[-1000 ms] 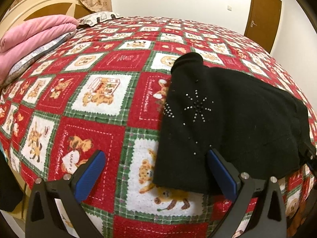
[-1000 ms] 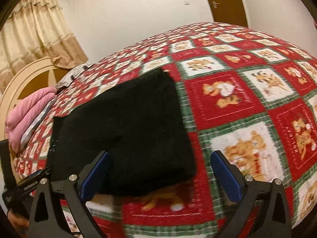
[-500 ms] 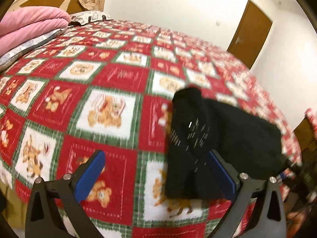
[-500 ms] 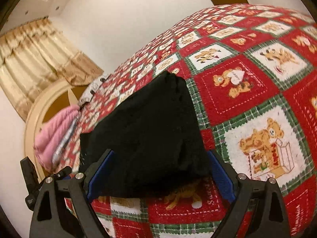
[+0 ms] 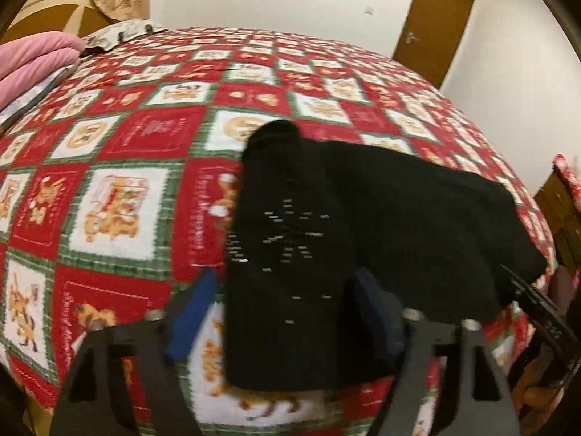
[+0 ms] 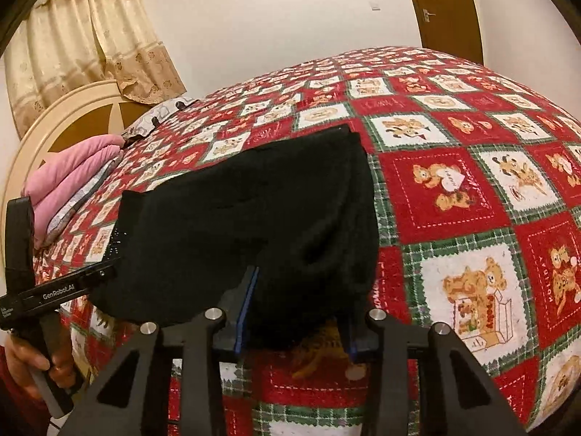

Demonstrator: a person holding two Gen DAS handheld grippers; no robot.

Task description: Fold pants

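Folded black pants (image 5: 381, 218) with a rhinestone star lie on the quilted bed (image 5: 120, 200). My left gripper (image 5: 287, 312) straddles their near left corner. Its jaws are closing, and a gap still shows between the left blue pad (image 5: 189, 312) and the cloth. In the right wrist view the pants (image 6: 236, 218) bulge up between the fingers of my right gripper (image 6: 296, 321). These jaws are closing too, with the near right corner filling the space between them. The left gripper's body (image 6: 54, 290) and a hand (image 6: 29, 356) show at the left edge.
Pink bedding (image 5: 29, 61) is stacked at the bed's head, by a pillow and a cream headboard (image 6: 72, 109) under a curtain (image 6: 83, 29). A brown door (image 5: 432, 25) stands in the far wall. Wooden furniture (image 5: 559, 210) sits off the bed's right side.
Both pairs of jaws have narrowed from wide apart. The pants' near corners now sit between the fingers, and the cloth at the right corner has bunched up.
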